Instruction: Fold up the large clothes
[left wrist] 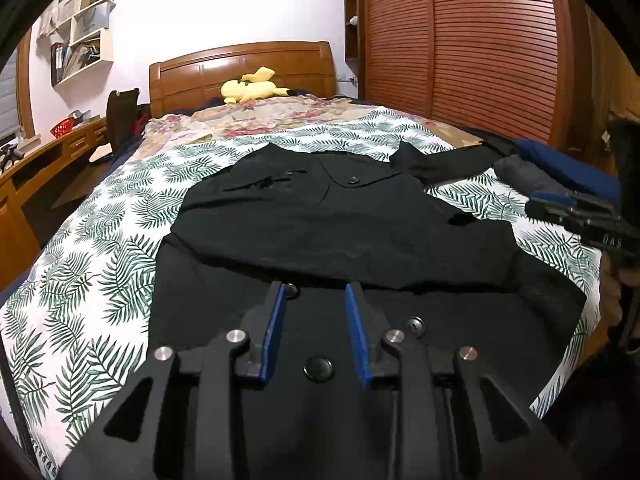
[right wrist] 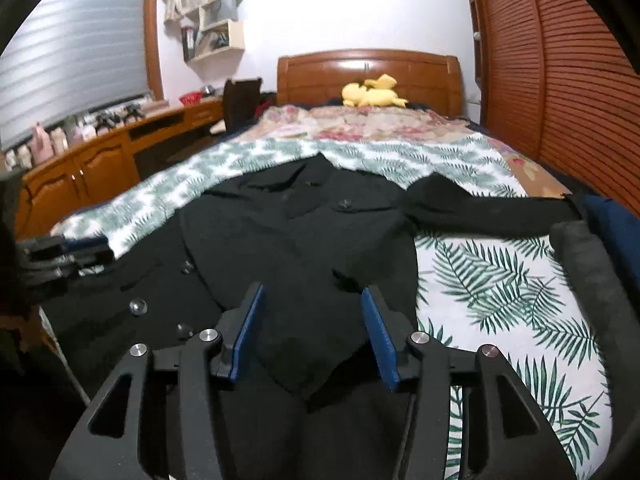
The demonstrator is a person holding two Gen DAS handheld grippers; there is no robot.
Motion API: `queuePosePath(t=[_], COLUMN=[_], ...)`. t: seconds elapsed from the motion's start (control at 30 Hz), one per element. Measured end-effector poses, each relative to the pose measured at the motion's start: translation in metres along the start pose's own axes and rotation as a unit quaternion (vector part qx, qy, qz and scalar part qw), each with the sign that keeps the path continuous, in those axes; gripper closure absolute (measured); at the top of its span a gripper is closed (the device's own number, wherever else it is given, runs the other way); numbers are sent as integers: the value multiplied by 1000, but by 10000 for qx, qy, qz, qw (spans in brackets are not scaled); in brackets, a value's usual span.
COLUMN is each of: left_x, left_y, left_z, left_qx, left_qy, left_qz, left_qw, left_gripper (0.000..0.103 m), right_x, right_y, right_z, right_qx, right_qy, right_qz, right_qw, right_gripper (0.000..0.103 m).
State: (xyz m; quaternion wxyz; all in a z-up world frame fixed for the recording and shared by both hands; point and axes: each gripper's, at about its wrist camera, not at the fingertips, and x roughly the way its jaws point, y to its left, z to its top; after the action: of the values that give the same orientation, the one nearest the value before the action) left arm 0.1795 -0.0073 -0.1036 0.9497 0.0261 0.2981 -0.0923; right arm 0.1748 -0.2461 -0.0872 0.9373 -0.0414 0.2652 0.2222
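Observation:
A large black buttoned coat lies spread on the palm-leaf sheet of the bed, collar toward the headboard. One sleeve stretches out to the right; the other side looks folded in over the body. My left gripper hovers low over the coat's near part, its blue pads apart, with only flat cloth and a button beneath. My right gripper stands open over the coat, nothing pinched. The other view shows each tool from the side: right gripper, left gripper.
A yellow plush toy lies by the wooden headboard. Folded blue and grey clothes sit at the bed's right edge, beside slatted wardrobe doors. A wooden desk and a chair run along the left wall.

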Motion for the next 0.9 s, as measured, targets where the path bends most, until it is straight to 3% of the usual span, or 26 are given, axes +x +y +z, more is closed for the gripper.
queuePosePath(t=[0.3, 0.57, 0.67, 0.9], left_x=[-5, -17, -18, -4], left_y=[-17, -30, -29, -39], left_z=[-1, 9, 12, 23], left_qx=[94, 402, 247, 356], left_qy=[-142, -354, -343, -308], left_qz=[-112, 16, 47, 121], left_qw=[9998, 9986, 9991, 9988], left_gripper=[75, 75, 74, 74], right_x=[36, 71, 78, 77], right_y=[-1, -5, -6, -6], right_z=[-6, -11, -15, -11], right_qx=[-119, -113, -140, -185], right_qy=[491, 920, 1042, 1029], right_qz=[-85, -78, -85, -147], right_qw=[9987, 9957, 9944, 9944], right_gripper=[52, 52, 52, 52])
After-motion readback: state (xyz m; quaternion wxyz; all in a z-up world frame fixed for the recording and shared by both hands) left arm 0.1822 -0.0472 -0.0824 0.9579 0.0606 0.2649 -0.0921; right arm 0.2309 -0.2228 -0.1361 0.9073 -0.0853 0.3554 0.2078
